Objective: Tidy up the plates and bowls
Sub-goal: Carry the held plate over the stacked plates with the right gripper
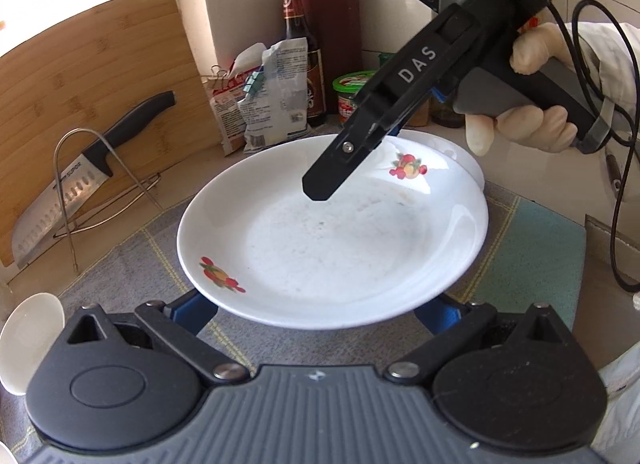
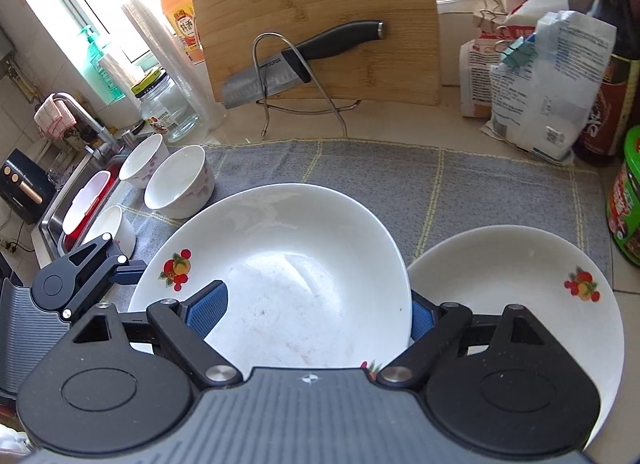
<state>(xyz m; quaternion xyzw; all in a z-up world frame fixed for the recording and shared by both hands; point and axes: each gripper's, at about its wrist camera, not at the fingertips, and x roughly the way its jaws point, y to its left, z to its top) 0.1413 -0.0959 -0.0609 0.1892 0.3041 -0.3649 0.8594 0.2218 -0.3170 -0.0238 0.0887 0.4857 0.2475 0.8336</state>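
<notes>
Plates first: white ceramic plate with fruit decals sits between both claws, above the grey checked cloth on the counter. Right claw clamps its near rim; blue pads show at 9 and 3 o'clock, rim edge hidden by the claw body. Left claw: fingers vanish under the plate, grip unclear. Second fruit-decal plate at 3 o'clock, partly covered. Three white bowls at 10 o'clock, by the sink.

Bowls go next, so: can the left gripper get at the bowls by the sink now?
Probably not yet: the left gripper is at the plate's rim, seemingly helping to carry it. Nothing stands between it and the bowls, though.
</notes>
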